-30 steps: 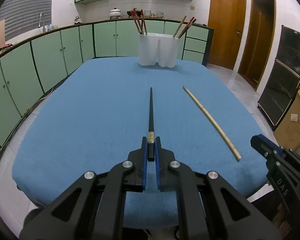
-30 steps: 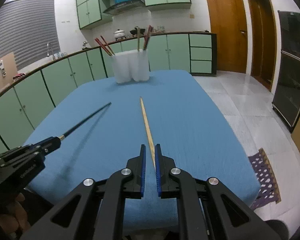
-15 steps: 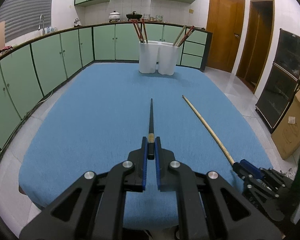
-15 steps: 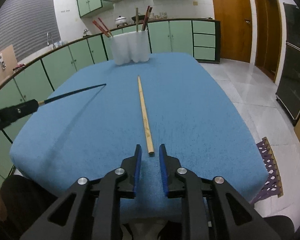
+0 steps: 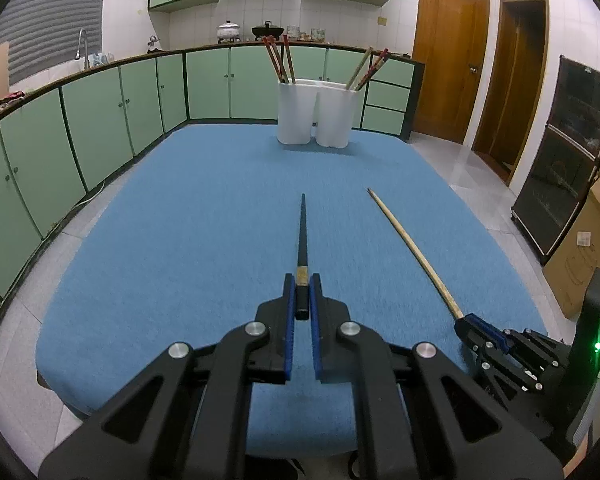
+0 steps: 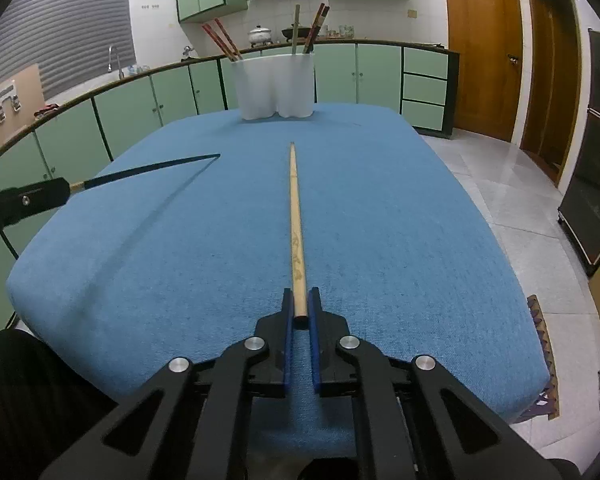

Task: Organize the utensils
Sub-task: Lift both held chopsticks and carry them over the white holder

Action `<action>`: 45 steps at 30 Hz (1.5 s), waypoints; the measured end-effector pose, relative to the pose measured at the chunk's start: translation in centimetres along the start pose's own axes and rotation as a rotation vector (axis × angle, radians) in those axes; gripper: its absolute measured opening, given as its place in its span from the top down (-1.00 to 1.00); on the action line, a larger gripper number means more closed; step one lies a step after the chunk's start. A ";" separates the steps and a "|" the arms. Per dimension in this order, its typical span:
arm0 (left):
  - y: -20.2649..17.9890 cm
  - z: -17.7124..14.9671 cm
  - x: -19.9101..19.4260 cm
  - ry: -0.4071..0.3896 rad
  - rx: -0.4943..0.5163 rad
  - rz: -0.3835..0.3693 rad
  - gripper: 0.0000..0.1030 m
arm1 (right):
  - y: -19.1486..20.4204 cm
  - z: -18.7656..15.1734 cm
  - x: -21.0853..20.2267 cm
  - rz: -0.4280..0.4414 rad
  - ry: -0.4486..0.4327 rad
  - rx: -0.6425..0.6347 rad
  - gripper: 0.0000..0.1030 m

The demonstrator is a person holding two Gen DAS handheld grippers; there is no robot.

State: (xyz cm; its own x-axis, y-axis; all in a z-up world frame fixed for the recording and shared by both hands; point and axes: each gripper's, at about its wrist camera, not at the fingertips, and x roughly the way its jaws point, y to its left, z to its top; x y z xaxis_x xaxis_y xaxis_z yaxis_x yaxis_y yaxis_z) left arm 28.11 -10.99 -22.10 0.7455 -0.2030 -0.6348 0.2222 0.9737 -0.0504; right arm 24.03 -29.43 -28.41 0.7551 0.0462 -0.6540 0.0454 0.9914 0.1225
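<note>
We hold a claw in each hand over a desk (image 5: 204,216) covered with a blue cloth. Our left claw (image 5: 302,294) is clamped on the thick end of a black chopstick (image 5: 302,228), whose gold band sits just ahead of the blue pads; the stick points straight away from us toward the far end of the desk. Seen from the right wrist, this black chopstick (image 6: 152,168) is lifted clear of the cloth, its tip in the air and its shadow falling on the blue surface below. Our right claw (image 6: 300,312) is gripping the near, thick end of a pale wooden chopstick (image 6: 294,216), the pads pressed against both its sides. That stick runs forward along the middle of the desk toward the holder; whether its far tip rests on the cloth we cannot tell. From the left wrist the same wooden chopstick (image 5: 412,248) slants away from the right claw (image 5: 466,322) at the lower right, well apart from the black one. At the far end of the desk stands a white two-compartment holder (image 5: 318,114). Its left compartment carries red-brown chopsticks (image 5: 278,60) leaning left, and its right compartment carries a pale stick together with red ones (image 5: 370,68) leaning right. Green kitchen cabinets (image 5: 100,120) curve behind the desk.
</note>
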 end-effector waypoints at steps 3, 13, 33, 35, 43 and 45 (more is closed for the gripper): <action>0.1 -0.1 -0.3 -0.007 0.000 0.002 0.88 | -0.1 0.6 -1.5 0.013 -0.031 0.025 0.87; 0.1 1.3 -3.0 -0.069 0.024 0.002 0.88 | 0.6 6.5 -7.8 0.045 -0.147 0.017 0.87; 0.3 10.6 -3.7 -0.138 0.087 -0.019 0.88 | 4.0 21.3 -6.0 0.084 -0.098 -0.173 0.87; 0.4 11.4 -3.2 -0.133 0.086 -0.026 0.88 | 4.3 22.2 -5.3 0.088 -0.091 -0.176 0.87; 0.7 14.7 -1.5 -0.112 0.091 -0.044 0.88 | 4.3 24.8 -3.8 0.096 -0.073 -0.170 0.87; 1.0 15.2 -1.4 -0.112 0.094 -0.043 0.88 | 4.2 25.6 -3.8 0.090 -0.077 -0.179 0.87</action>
State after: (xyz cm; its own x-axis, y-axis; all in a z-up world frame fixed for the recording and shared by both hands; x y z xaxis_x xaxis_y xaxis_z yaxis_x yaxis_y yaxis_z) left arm 36.88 -11.34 -9.55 0.7983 -0.2597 -0.5434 0.3092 0.9510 -0.0002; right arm 38.11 -28.52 -6.34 0.7986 0.1333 -0.5869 -0.1364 0.9899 0.0393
